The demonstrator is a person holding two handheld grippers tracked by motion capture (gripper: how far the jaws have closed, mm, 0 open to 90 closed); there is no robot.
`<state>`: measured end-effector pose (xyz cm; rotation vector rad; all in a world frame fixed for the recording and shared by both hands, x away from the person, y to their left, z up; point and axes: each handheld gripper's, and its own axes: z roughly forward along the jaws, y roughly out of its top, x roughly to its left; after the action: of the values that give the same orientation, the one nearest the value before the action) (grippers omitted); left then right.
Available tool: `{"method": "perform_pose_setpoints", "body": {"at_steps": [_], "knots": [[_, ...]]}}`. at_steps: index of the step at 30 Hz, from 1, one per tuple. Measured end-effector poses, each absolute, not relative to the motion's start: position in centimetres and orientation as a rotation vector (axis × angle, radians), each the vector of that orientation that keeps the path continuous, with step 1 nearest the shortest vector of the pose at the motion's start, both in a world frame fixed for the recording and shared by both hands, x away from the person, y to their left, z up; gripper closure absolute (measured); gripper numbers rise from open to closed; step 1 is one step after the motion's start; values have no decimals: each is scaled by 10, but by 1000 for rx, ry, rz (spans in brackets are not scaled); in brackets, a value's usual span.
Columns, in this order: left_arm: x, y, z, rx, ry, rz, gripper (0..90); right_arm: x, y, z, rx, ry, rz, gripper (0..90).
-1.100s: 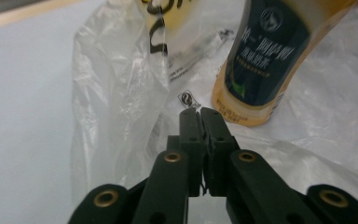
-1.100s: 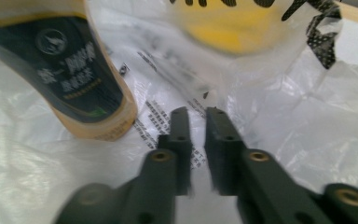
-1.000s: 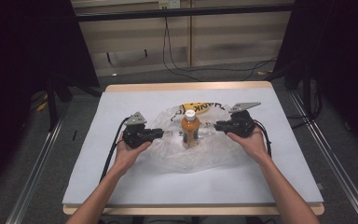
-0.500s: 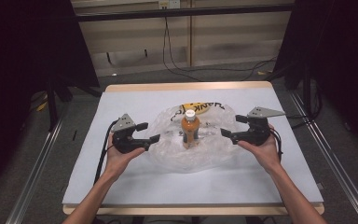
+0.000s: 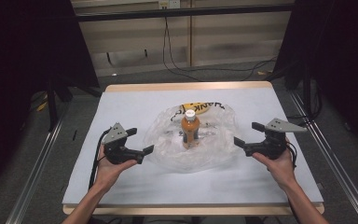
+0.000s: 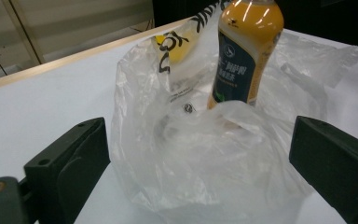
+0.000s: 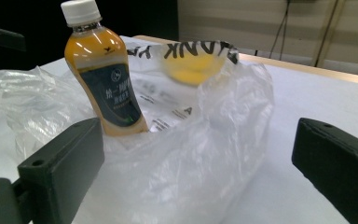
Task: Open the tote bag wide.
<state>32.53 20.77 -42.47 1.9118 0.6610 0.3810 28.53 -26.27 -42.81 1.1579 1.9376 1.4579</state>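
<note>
An orange drink bottle (image 5: 190, 129) stands upright in a crumpled clear plastic bag (image 5: 193, 149) on the table (image 5: 130, 105), between the left hand-held gripper (image 5: 141, 141) and right hand-held gripper (image 5: 245, 135); both jaws spread, empty, each just beside the bag; next move likely calls for pinching the bag's rim.

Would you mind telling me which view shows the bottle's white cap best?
The right gripper view: the white cap is whole and close. The high view shows it small from above; the left gripper view crops it off the bottle.
</note>
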Motion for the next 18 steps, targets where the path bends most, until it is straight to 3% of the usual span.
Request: {"method": "perform_pose_setpoints", "body": {"at_steps": [18], "knots": [[279,233,-443,1899,733,410,30,220,-283,-449,1220,1925,1353,44]]}}
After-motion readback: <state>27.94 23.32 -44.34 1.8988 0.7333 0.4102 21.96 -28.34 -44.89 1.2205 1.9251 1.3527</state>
